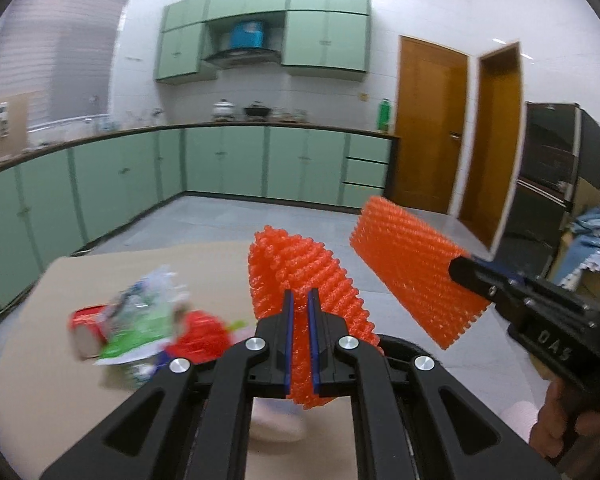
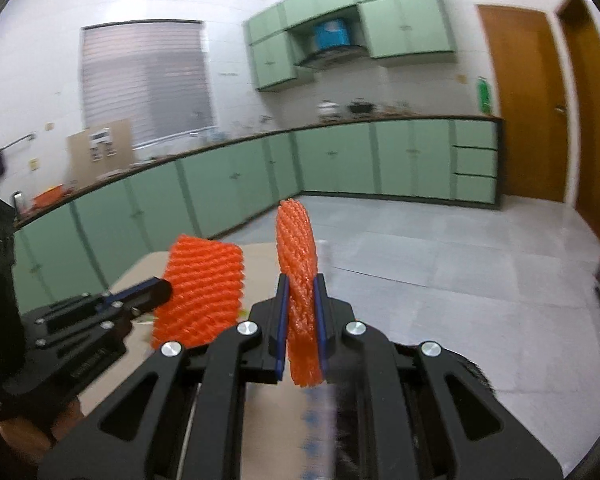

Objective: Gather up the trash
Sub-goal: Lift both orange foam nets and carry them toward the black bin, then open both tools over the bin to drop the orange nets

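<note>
Trash (image 1: 140, 324) lay heaped on the tabletop (image 1: 40, 360): wrappers, a red pack, blurred. We held two orange foam nets in the air above it. Our left tool (image 1: 300, 312) was clamped on the curled net (image 1: 300, 272), our right tool (image 2: 302, 300) on the flatter net (image 2: 296, 248). The nets sat near each other, apart, with green cabinets (image 1: 220, 164) behind.
</note>
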The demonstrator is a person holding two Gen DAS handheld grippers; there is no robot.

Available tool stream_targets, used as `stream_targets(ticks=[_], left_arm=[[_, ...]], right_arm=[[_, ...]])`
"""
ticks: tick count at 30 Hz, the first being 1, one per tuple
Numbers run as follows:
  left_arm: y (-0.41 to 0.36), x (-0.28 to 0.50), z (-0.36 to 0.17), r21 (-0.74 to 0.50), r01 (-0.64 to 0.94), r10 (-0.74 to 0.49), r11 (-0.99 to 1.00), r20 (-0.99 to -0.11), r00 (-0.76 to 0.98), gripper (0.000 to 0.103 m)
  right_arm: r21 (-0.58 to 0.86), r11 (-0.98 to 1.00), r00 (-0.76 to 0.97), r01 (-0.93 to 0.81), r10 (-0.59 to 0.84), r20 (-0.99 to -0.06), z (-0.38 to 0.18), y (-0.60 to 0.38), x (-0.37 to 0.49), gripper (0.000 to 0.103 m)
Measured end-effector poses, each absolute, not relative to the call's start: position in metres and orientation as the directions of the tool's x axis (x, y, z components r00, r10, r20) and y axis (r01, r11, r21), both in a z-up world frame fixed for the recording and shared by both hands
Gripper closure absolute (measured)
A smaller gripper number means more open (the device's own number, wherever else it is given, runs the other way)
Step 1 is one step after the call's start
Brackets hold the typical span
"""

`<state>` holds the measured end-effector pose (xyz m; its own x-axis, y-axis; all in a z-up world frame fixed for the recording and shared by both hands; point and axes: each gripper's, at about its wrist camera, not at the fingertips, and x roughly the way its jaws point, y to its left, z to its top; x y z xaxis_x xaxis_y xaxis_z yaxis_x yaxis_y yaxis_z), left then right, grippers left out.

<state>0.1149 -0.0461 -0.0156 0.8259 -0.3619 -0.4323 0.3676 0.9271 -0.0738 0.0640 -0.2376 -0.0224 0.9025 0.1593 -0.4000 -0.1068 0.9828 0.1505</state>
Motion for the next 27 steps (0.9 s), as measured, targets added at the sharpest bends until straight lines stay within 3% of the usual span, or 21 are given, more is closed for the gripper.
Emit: stream_targets(ticks=[10, 27], left_arm=[[-0.129, 0.153, -0.055, -0.081, 0.471, -0.448, 0.878, -0.484, 0.752, 0.096], [-0.204, 0.21, -0.127, -0.073, 0.511, -0.424, 0.856, -0.665, 0.615, 0.095]], right_arm=[[0.16, 0.983, 0.883, 0.092, -0.006, -0.469, -0.081, -0.312, 0.079, 0.092], [0.191, 0.963, 0.785, 0.191, -0.033, -0.619, -0.173, -0.354, 0.135, 0.091]])
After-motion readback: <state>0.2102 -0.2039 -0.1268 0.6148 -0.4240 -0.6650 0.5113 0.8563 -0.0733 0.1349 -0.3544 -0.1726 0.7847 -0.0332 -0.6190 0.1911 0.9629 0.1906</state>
